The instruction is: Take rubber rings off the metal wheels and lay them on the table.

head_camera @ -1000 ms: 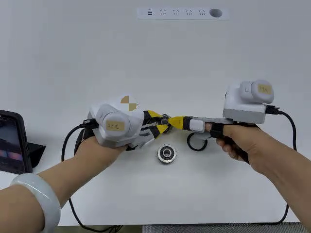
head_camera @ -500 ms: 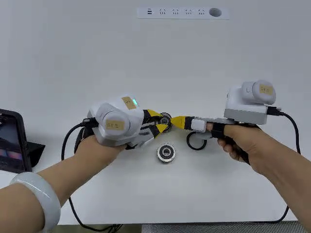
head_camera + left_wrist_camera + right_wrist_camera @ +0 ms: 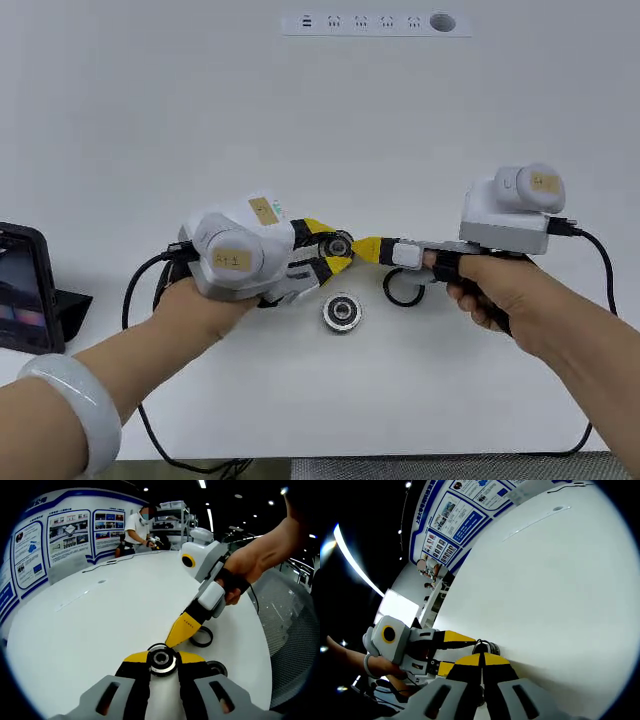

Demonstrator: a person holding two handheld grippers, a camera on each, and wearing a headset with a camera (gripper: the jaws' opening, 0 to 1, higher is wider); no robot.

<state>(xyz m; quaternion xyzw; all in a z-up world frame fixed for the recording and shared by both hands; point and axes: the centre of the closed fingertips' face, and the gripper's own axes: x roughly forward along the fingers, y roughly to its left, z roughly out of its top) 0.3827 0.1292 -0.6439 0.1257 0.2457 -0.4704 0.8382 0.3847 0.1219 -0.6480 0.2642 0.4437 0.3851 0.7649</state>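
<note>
Metal wheel (image 3: 337,244) sits clamped in left claw (image 3: 163,658); right claw (image 3: 481,657), pinched closed, touches its rim.

3 near views, 1 shared wheel (image 3: 337,245)

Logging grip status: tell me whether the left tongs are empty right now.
No, the left tongs are clamped on a metal wheel, which sits between their yellow tips.
</note>
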